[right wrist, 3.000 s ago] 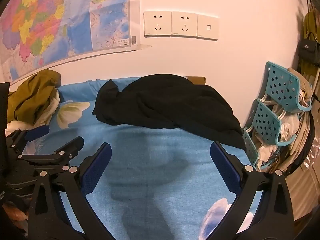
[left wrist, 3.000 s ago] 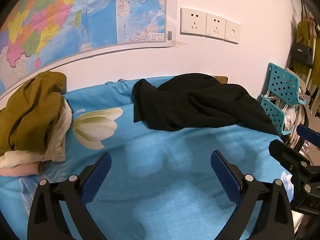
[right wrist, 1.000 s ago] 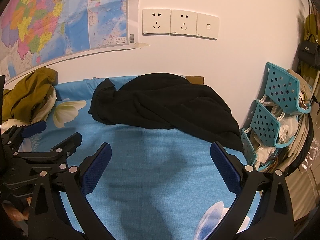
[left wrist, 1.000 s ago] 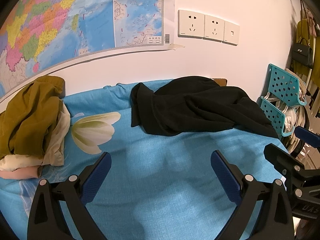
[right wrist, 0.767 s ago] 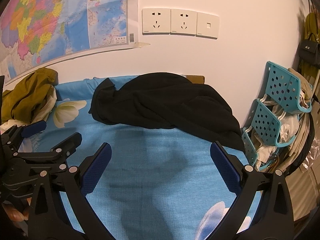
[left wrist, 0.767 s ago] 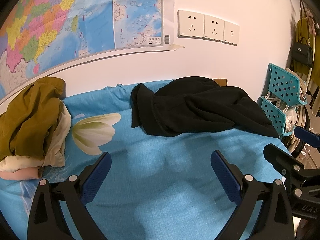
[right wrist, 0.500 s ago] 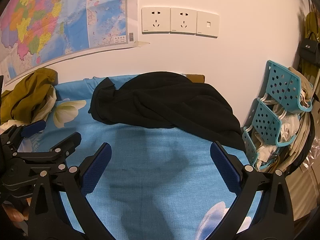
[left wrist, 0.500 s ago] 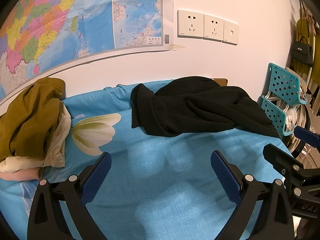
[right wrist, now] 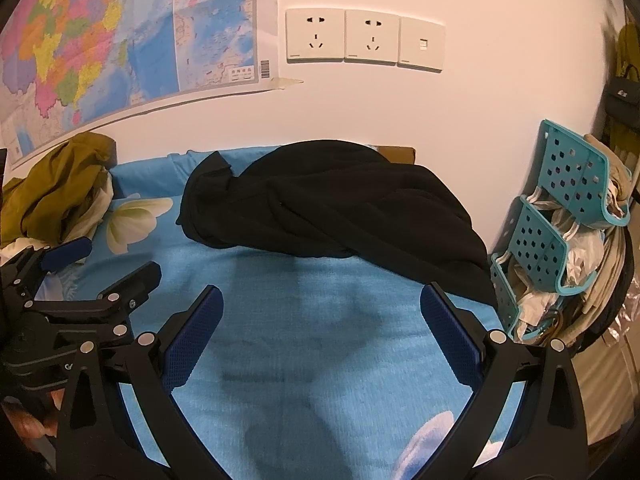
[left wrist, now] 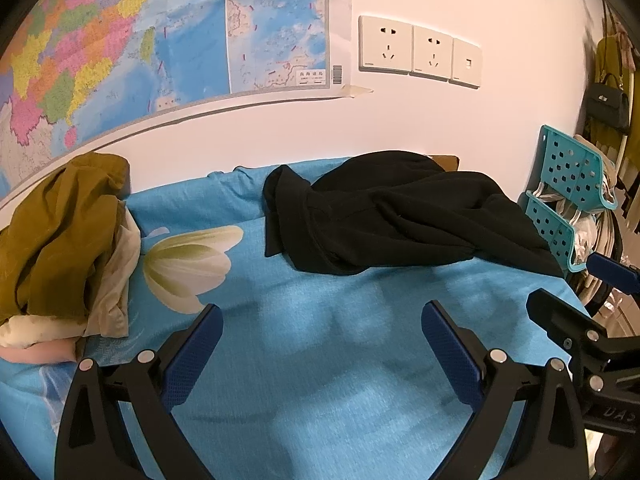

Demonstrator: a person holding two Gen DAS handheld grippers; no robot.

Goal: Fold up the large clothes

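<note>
A crumpled black garment [left wrist: 392, 216] [right wrist: 328, 208] lies bunched on the blue flowered bed sheet [left wrist: 320, 360] [right wrist: 320, 340] near the wall. My left gripper [left wrist: 320, 320] hovers open over bare sheet, short of the garment, nothing between its blue pads. My right gripper [right wrist: 320, 312] is open too, just short of the garment's near edge. Each gripper shows in the other's view: the right one [left wrist: 580, 300] at the right edge, the left one [right wrist: 104, 268] at the left edge.
A heap of olive and cream clothes [left wrist: 60, 240] [right wrist: 56, 196] sits at the bed's left end. A teal perforated rack [left wrist: 568, 196] [right wrist: 560, 216] stuffed with bags stands off the right end. A map [left wrist: 160, 40] and wall sockets [right wrist: 360, 40] hang behind.
Almost nothing has moved; both views have drifted only slightly against the bed and wall. Both grippers stay open and empty.
</note>
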